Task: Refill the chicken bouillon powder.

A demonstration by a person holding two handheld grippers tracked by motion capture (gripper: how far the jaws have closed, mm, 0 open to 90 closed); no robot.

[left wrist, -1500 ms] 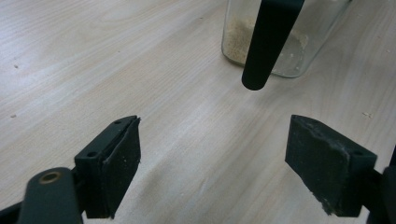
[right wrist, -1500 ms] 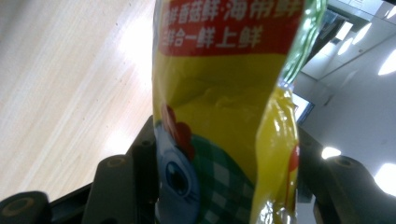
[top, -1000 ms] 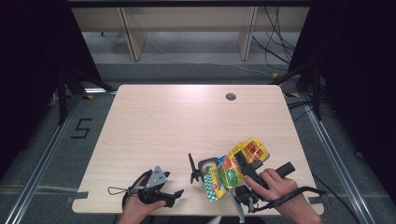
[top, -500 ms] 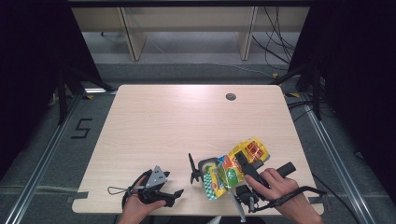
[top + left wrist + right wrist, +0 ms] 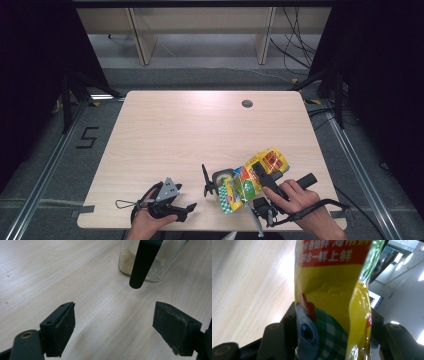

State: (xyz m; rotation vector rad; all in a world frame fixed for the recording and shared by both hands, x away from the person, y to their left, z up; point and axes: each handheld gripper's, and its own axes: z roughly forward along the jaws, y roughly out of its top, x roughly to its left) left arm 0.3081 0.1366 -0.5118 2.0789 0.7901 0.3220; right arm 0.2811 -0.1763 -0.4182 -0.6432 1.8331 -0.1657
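Tabletop point(image 5: 190, 130): pale wood grain, smooth, with a small dark round hole near its far edge.
Packet point(image 5: 252, 180): we see a glossy, crinkled yellow foil pouch with red lettering and a cartoon chicken, tilted over the near right of the tabletop.
Jar point(image 5: 152, 262): clear glass, a sandy powder at its bottom, standing beside the packet.
Right tongs point(image 5: 332, 340): we hold them pinching the packet, pads on both its sides.
Left tongs point(image 5: 113, 330): spread wide over bare wood, holding nothing.

Grey floor point(image 5: 65, 145) marked 5; shelving point(image 5: 200, 30), perhaps wooden, behind.
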